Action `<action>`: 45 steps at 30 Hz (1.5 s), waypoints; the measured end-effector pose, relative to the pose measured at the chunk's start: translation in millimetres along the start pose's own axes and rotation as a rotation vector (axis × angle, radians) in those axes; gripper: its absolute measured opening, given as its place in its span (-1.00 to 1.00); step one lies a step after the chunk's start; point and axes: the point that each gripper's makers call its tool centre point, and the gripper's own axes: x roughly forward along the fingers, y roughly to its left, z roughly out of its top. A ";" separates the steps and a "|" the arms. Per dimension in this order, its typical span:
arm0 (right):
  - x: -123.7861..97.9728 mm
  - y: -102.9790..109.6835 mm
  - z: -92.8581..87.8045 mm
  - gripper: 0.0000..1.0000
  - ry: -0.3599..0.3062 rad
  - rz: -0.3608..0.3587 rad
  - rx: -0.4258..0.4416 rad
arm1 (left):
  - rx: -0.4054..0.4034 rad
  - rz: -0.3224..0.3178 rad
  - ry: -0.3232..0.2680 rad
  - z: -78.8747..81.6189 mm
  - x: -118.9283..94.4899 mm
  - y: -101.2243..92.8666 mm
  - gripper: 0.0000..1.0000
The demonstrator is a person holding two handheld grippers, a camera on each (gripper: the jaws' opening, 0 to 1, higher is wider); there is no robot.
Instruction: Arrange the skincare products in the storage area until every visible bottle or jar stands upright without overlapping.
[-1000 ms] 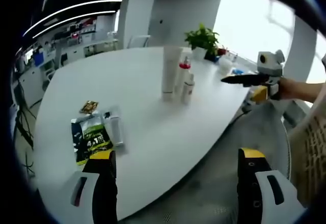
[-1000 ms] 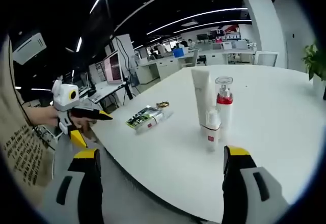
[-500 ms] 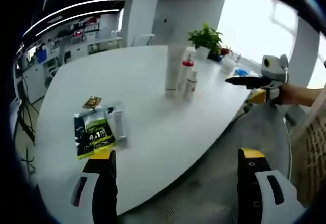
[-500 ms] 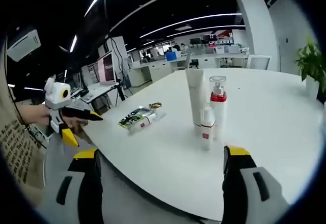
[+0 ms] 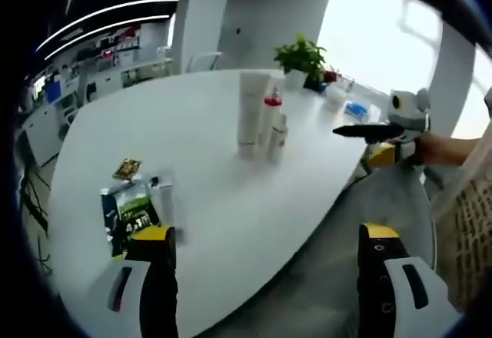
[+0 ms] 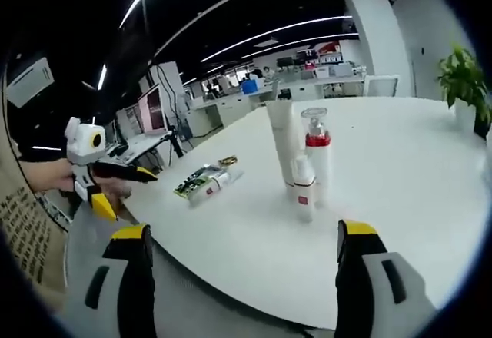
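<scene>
white tube (image 5: 250, 114), pump bottle (image 6: 315, 154), small bottle (image 6: 304, 197), upright, clustered

White tabletop (image 6: 400, 177); at frame centre a white tube (image 6: 281, 144), red-collared pump bottle (image 6: 316, 147), small white red-labelled bottle (image 6: 304, 193); left, green-black sachet (image 5: 131, 219).

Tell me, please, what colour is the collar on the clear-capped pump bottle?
Red, on the pump bottle; it shows best in the right gripper view.

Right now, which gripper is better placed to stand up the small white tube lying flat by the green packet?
Left, probably. The left gripper is open with the lying white tube and green packet just beyond its jaw. The right gripper faces the three upright bottles instead.
</scene>
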 end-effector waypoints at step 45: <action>6.4 -4.2 -16.1 0.99 0.096 -0.029 0.021 | 0.241 -0.279 0.092 73.1 183.9 40.9 0.41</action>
